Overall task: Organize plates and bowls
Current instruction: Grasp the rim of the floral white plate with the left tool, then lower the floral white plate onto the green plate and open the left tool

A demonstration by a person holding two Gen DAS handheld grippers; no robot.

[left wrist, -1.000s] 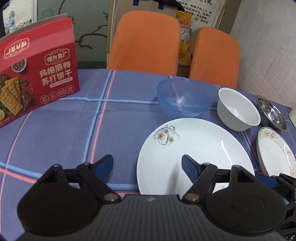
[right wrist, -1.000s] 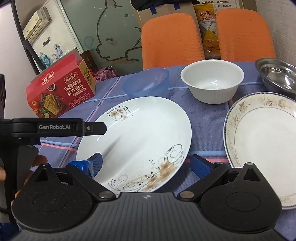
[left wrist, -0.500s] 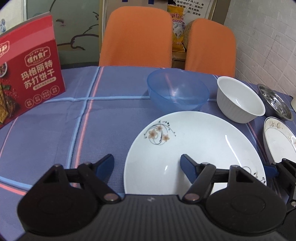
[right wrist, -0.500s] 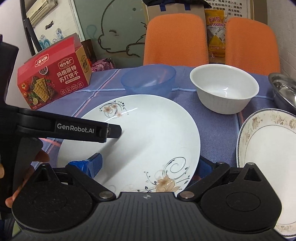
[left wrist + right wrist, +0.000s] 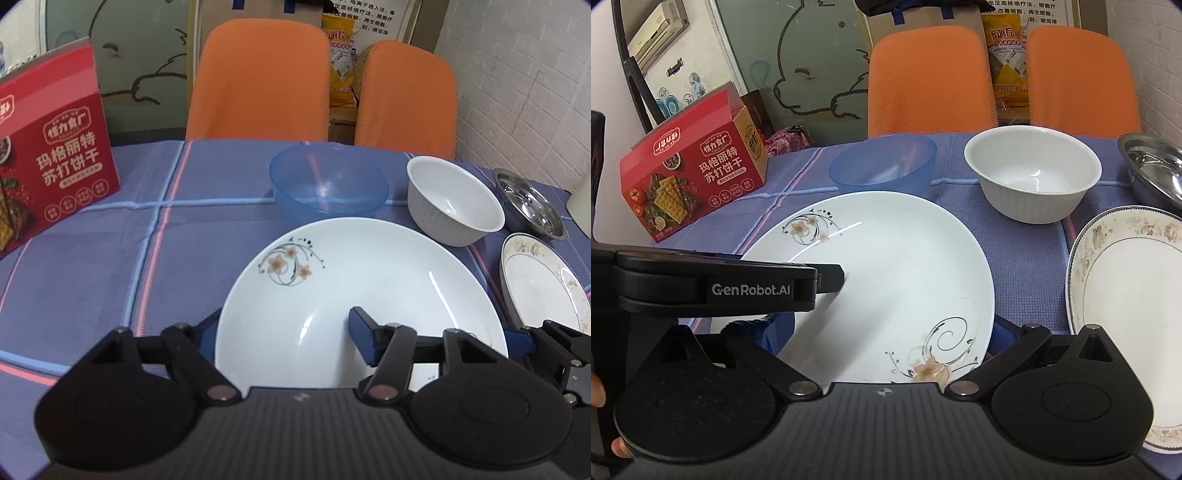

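A large white plate with flower prints [image 5: 369, 288] [image 5: 886, 266] lies on the blue cloth in front of both grippers. My left gripper [image 5: 286, 336] is open, its right finger over the plate's near part and its left finger beside the plate's left rim. My right gripper [image 5: 886, 343] is open, its fingers straddling the plate's near rim. Behind the plate stand a blue clear bowl [image 5: 328, 184] [image 5: 882, 166] and a white bowl [image 5: 454, 201] [image 5: 1032, 177]. A smaller patterned plate [image 5: 546, 280] [image 5: 1130, 306] lies at the right, a steel bowl [image 5: 530, 201] [image 5: 1156, 166] behind it.
A red cracker box [image 5: 51, 162] [image 5: 690, 177] stands at the table's left. Two orange chairs [image 5: 258, 81] [image 5: 931, 77] stand at the far edge. A white brick wall [image 5: 517, 74] is on the right.
Both grippers have moved forward and lower toward the large plate, so their fingers now reach its near rim. The dishes have not moved.
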